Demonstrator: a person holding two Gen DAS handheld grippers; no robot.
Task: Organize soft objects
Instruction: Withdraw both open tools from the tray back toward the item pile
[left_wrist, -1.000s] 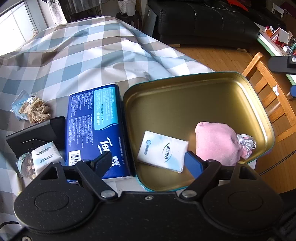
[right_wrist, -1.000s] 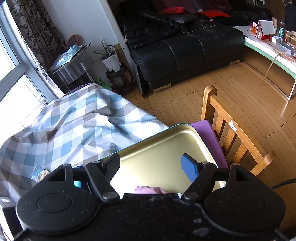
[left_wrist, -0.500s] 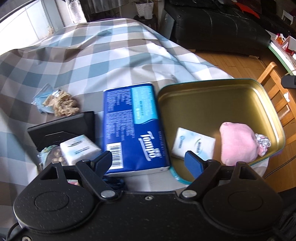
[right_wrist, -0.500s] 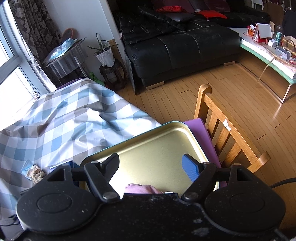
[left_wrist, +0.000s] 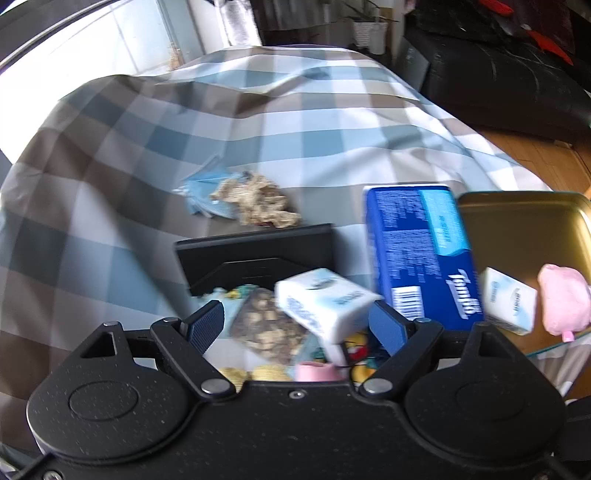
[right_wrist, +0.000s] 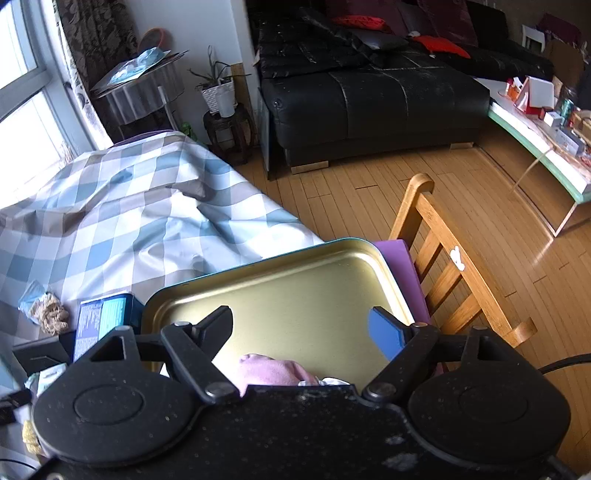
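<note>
My left gripper (left_wrist: 295, 326) is open, with a white tissue pack (left_wrist: 325, 301) lying between its fingers on a pile of snack packets (left_wrist: 271, 326). To the right lies a blue tissue pack (left_wrist: 421, 254), then the gold tray (left_wrist: 517, 221), which holds a second white tissue pack (left_wrist: 509, 304) and a pink soft pouch (left_wrist: 563, 301). My right gripper (right_wrist: 303, 334) is open and empty above the tray (right_wrist: 295, 280), with the pink pouch (right_wrist: 273, 371) just under it.
A black box (left_wrist: 255, 258) and a crumpled snack bag (left_wrist: 251, 199) lie on the checked tablecloth (left_wrist: 184, 122). A wooden chair (right_wrist: 454, 266) with a purple cushion (right_wrist: 400, 266) stands right of the tray. A black sofa (right_wrist: 369, 96) is behind.
My left gripper has swung left from over the tray to over the pile with the white tissue pack. The right gripper has stayed over the tray, shifting only slightly.
</note>
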